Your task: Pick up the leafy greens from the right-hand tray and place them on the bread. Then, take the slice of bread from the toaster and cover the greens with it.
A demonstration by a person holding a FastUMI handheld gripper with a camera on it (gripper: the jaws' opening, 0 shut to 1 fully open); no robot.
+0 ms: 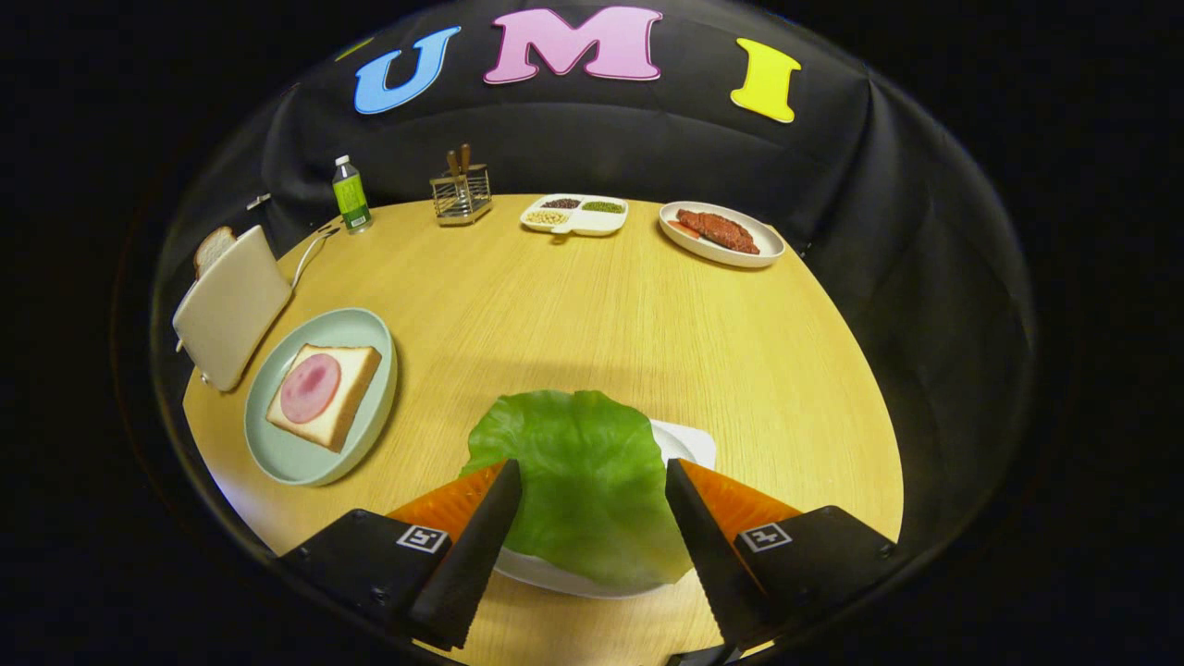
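Jaws gape wide astride the leafy greens [583, 490], which hide most of their tray [689, 442].

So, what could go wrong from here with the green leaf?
The gripper stands open around the leafy greens on the white tray. The leaf is thin and flat, so the fingers may close without catching it, or drag the tray. Carried, it could miss the bread.
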